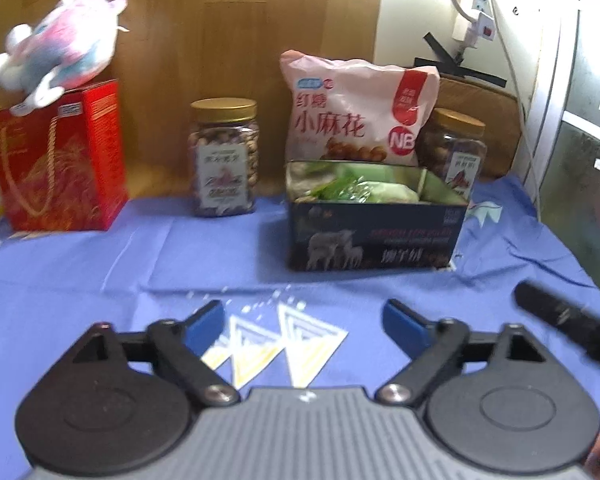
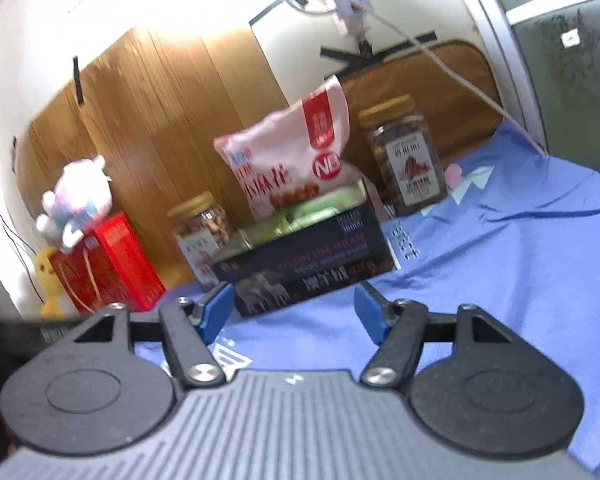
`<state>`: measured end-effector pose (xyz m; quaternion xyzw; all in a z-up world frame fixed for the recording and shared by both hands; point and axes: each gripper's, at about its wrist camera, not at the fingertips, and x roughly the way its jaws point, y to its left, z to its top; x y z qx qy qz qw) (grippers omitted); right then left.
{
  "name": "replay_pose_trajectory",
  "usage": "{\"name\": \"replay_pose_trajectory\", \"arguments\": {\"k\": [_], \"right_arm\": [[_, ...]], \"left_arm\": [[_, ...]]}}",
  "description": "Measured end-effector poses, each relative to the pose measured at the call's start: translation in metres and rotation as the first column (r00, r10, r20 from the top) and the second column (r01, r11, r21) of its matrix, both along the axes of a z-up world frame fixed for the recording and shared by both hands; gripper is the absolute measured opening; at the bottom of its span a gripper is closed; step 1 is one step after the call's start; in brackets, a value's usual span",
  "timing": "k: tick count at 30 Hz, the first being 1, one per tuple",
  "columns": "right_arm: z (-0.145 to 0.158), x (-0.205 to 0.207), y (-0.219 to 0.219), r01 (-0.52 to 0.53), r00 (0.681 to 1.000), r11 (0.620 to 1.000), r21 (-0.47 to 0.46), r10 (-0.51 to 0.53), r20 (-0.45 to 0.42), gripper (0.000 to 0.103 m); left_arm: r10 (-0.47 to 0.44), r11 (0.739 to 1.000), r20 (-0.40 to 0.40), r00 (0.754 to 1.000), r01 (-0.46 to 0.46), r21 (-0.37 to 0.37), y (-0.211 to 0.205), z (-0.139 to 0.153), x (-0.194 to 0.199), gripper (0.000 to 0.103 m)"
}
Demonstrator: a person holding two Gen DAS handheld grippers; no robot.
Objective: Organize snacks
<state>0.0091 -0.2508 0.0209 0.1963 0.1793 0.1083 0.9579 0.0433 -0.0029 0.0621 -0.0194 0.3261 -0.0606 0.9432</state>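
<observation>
Blue cloth (image 1: 100, 256) covers the tabletop, where the dark snack box (image 1: 374, 224) sits open before a pink snack bag (image 1: 356, 116), between two nut jars (image 1: 224, 156). Left gripper (image 1: 304, 320) and right gripper (image 2: 294, 312) both hover empty, jaws apart.

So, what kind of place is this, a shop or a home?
Probably a home. A blue cloth covers the table, a plush toy sits on a red gift box, and a power strip hangs on the wall.

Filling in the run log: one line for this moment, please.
left gripper: open, empty | right gripper: open, empty | tin: open, green packets inside | bag: behind tin
</observation>
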Motion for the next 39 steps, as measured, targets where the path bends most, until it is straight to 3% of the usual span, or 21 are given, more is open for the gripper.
{"name": "replay_pose_trajectory", "arguments": {"k": [8,16,25,34,39], "right_arm": [[0.003,-0.023,0.013,-0.035,0.999,0.999,0.025,0.034,0.018,0.08],[-0.002,-0.027,0.017,-0.043,0.999,0.998,0.041,0.043,-0.007,0.082],[-0.004,-0.026,0.016,-0.031,0.999,0.998,0.057,0.032,-0.012,0.083],[-0.006,-0.025,0.015,-0.025,0.999,0.998,0.061,0.027,-0.017,0.083],[-0.006,-0.025,0.015,-0.022,1.0,0.998,0.062,0.023,-0.019,0.083]], "left_arm": [[0.037,0.998,0.018,0.999,-0.038,0.049,0.005,-0.002,-0.027,0.103],[0.058,0.997,-0.052,0.997,-0.055,0.053,0.007,-0.014,-0.026,0.103],[0.077,0.994,-0.037,0.996,-0.074,0.08,0.006,-0.013,-0.027,0.103],[0.085,0.98,0.111,0.99,-0.103,0.172,-0.002,-0.002,-0.039,0.103],[0.09,0.978,0.116,0.989,-0.11,0.179,-0.004,-0.001,-0.039,0.103]]}}
